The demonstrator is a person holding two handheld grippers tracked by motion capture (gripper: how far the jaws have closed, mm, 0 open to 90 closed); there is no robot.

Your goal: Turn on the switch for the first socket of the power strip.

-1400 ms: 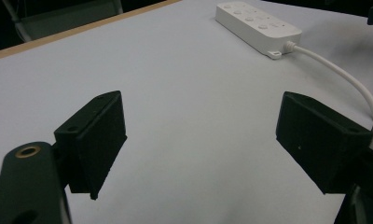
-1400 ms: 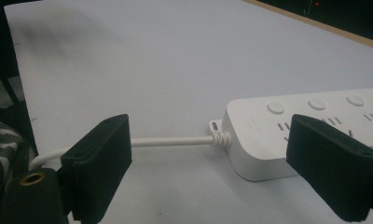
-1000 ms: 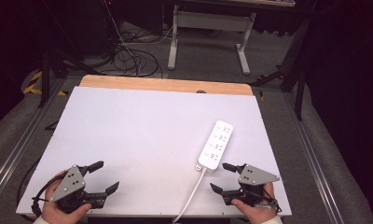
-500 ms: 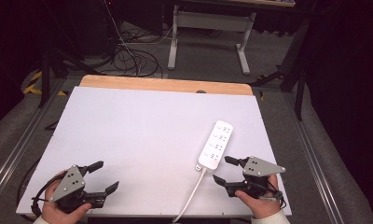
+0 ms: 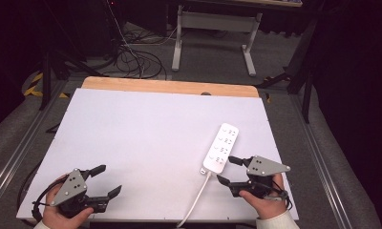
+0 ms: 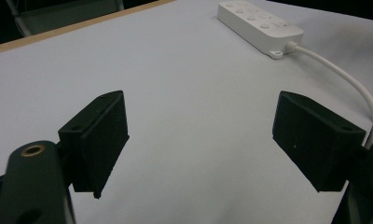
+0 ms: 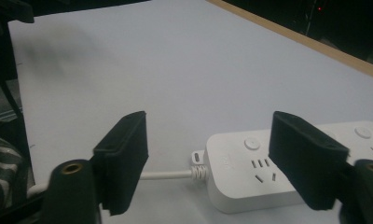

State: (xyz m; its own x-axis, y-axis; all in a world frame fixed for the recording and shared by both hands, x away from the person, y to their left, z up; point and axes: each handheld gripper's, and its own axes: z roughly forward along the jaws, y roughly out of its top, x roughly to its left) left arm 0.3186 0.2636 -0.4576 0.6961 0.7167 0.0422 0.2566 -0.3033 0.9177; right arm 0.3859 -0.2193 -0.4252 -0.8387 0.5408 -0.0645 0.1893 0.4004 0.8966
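Change since a second ago: the right gripper [image 5: 227, 170] has edged forward toward the near end of the power strip [image 5: 222, 147]; the left gripper [image 5: 106, 180] is where it was.
High view, table: white sheet [image 5: 146, 138] over a wooden table [image 5: 170, 87].
High view, power strip: lies right of centre, long axis running away from the person, white cable [image 5: 195, 202] trailing off the near edge.
High view, right gripper: jaws spread, just short of the strip's cable end, gripping nothing.
High view, left gripper: near-left corner, jaws spread and empty, well apart from the strip.
Left gripper view: gripper [image 6: 201, 140] wide apart over bare sheet; power strip [image 6: 259, 27] far off at upper right.
Right gripper view: gripper [image 7: 208, 156] open, not touching the power strip [image 7: 287, 163], whose cable end lies between and just beyond the jaws.
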